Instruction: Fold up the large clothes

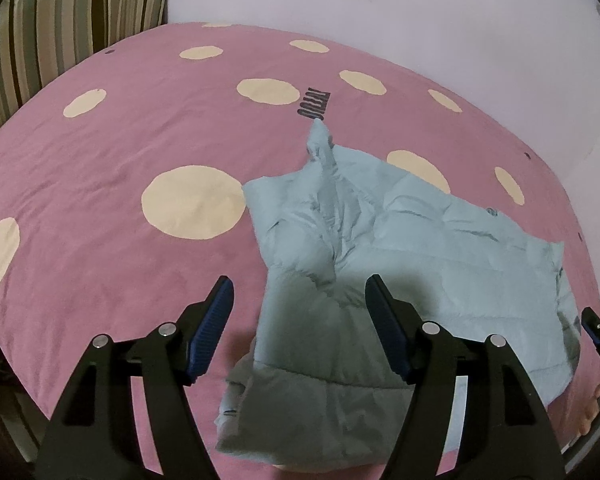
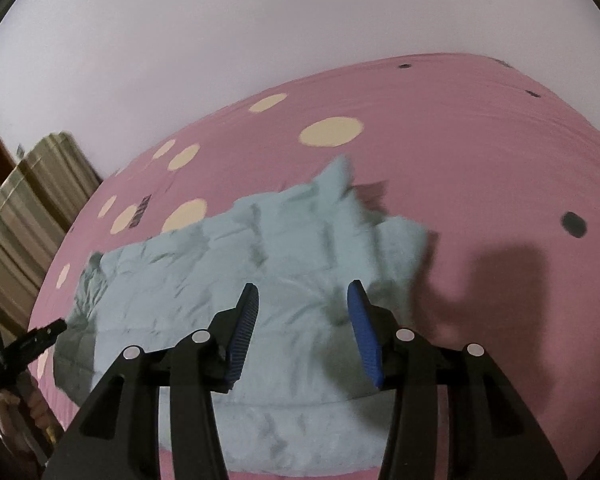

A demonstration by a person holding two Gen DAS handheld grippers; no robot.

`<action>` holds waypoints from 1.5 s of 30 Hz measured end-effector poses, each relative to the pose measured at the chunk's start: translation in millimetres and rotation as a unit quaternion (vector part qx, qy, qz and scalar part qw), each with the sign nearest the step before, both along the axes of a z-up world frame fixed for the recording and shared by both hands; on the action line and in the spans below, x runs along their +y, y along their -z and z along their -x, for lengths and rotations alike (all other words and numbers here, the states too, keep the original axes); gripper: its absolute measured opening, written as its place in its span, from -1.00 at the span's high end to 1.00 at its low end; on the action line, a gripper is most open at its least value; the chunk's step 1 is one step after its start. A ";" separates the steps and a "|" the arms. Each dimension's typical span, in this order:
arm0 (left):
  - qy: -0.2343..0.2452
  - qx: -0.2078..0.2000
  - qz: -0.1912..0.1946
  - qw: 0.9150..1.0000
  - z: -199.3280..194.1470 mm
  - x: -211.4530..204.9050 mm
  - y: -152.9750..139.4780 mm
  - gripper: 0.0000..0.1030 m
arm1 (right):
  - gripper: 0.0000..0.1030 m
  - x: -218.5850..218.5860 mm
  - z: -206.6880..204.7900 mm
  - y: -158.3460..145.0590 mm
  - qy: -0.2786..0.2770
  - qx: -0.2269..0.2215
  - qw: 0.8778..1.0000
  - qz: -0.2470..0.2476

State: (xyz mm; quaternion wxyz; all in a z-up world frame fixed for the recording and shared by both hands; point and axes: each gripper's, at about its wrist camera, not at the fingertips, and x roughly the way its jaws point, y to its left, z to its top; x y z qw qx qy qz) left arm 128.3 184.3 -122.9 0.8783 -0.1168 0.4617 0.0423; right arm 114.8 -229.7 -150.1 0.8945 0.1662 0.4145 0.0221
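A pale blue quilted puffer jacket (image 1: pixel 400 240) lay partly folded on the pink bed cover with cream dots (image 1: pixel 120 152), near its front edge. The left tool (image 1: pixel 300 292) hung over the jacket's near hem, jaws wide apart and holding nothing. The right tool (image 2: pixel 303 300) hovered above the jacket's middle, jaws moderately parted, also empty. A striped pillow (image 1: pixel 60 20) sat at the bed's far corner.

Both the left gripper (image 1: pixel 299 289) and right gripper (image 2: pixel 303 296) tilt downward, fingers (image 1: pixel 212 332) apart, empty.

Bedspread (image 1: pixel 100 168) bare left of jacket (image 1: pixel 400 232); wall (image 1: pixel 380 0) behind
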 end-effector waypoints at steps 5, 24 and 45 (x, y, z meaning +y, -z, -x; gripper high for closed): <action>0.002 0.001 0.002 1.000 -0.8 2.4 1.1 -0.32 | 0.09 46.7 -10.1 2.0 -0.048 0.007 0.999 0.009; -0.001 0.017 0.013 1.000 -20.1 7.2 16.1 -0.34 | 0.09 149.7 -47.1 44.9 -0.121 0.060 0.988 0.080; 0.027 0.062 0.107 0.992 -45.2 6.8 53.1 0.71 | 0.08 160.3 -46.9 55.9 -0.126 0.063 0.983 0.119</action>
